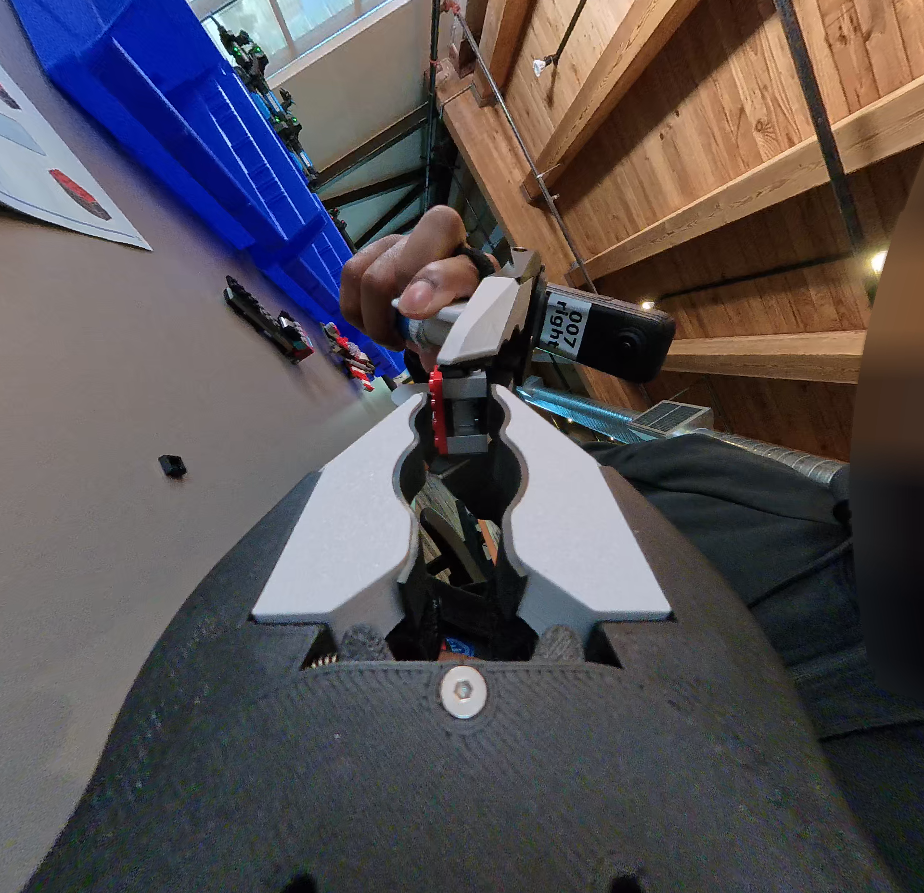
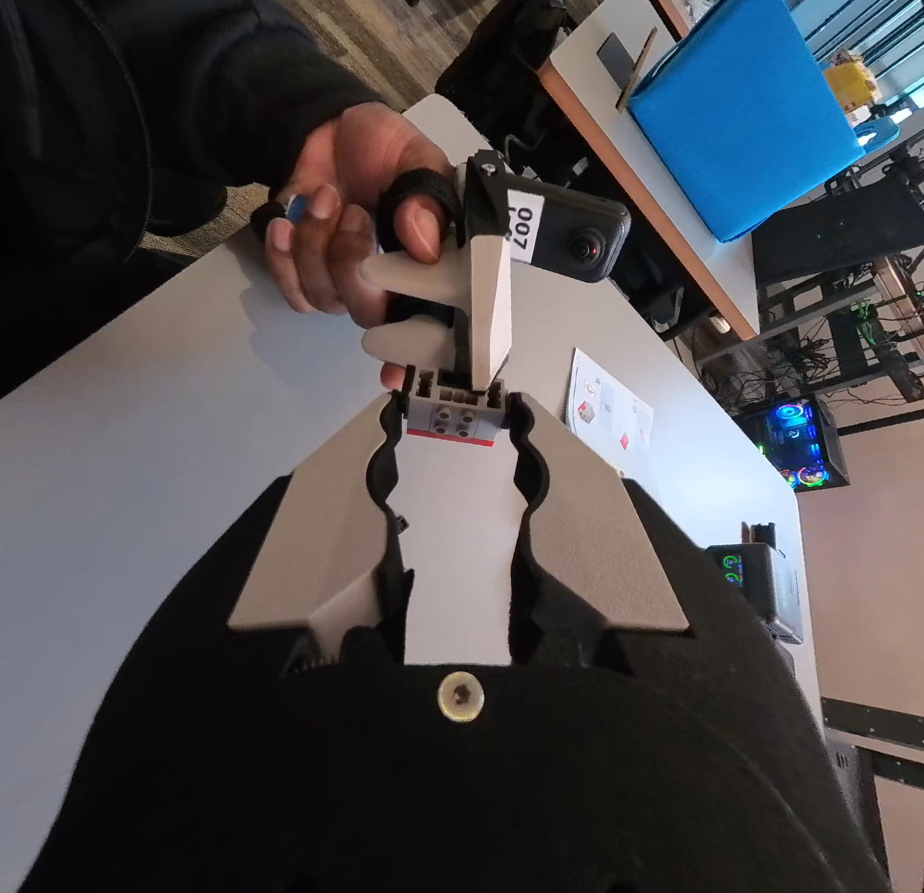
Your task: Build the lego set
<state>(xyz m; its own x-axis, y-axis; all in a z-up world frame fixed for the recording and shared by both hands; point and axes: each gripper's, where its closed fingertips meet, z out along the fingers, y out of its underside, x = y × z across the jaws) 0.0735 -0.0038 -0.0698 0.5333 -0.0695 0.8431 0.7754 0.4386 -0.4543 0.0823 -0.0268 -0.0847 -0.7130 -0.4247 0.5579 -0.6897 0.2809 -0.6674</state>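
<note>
Daylight entered through the windows [image 1: 300, 14] at the upper left of the left wrist view, leaving the room evenly bright. In the right wrist view the hand [image 2: 345, 209] cast a soft shadow on the pale surface [image 2: 150, 419] at centre left. Both views bent strongly toward the edges; the dark tongs bodies along the bottom lay blurred, and the right edge of the left wrist view smeared dark

A small brick assembly [image 2: 452, 411] of light grey bricks edged by a thin red plate is held above a pale grey worktop [image 2: 200, 419]. The left gripper [image 1: 460, 406] and right gripper [image 2: 455, 409] each have 2 pale grey fingers on a black textured body. Bright blue plastic bins [image 1: 165, 94] line the worktop's far edge, with a small black brick [image 1: 172, 465] lying alone.
</note>
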